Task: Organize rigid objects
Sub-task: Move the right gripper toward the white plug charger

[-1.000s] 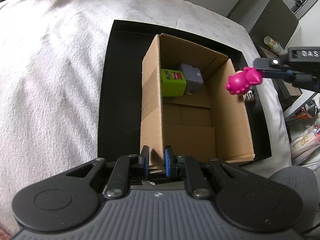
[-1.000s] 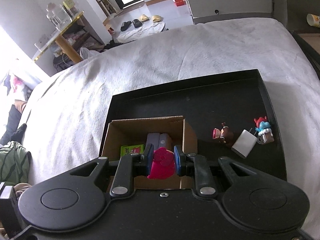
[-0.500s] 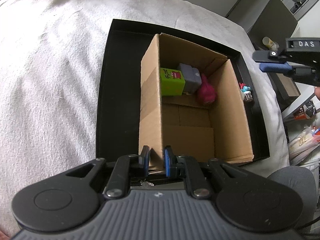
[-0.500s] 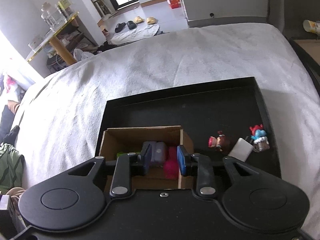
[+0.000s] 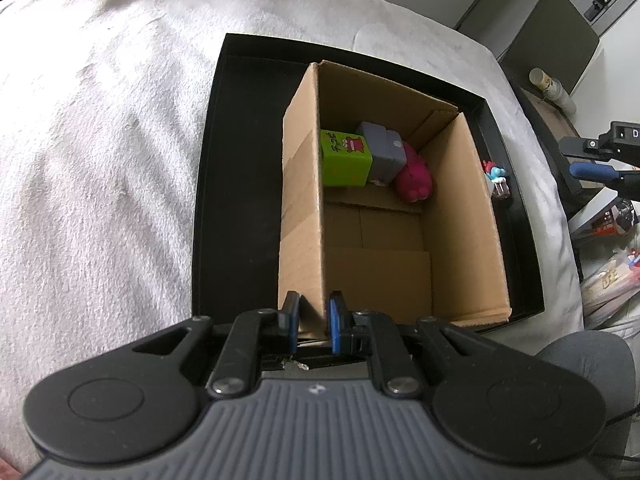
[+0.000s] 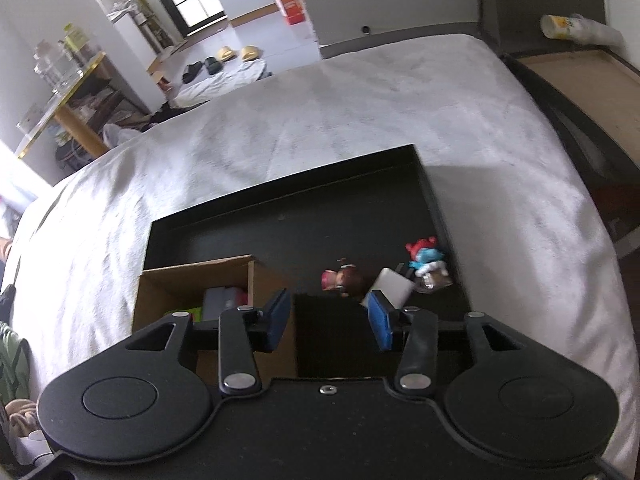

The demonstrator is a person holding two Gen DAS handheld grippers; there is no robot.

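While the left tool (image 5: 314,322) pinches the cardboard box (image 5: 300,200) wall, the right tool (image 6: 328,320) gapes empty.

left gripper (image 5: 313,322) clamped, right gripper (image 6: 329,322) empty — jaws just opening

White blanket (image 6: 360,112); slippers (image 6: 234,54) on floor; orange box (image 6: 292,10).

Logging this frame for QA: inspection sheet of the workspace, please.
Surface: black tray on white blanket.
Job's things: cardboard box holds green block, grey block, pink toy; brown figure, white block, blue figure loose on tray.
Clutter: nothing seen.
Grippers: left tongs shut on box wall; right tongs empty, just been opening.
Cables: nothing seen.
Surroundings: slippers, shelf.
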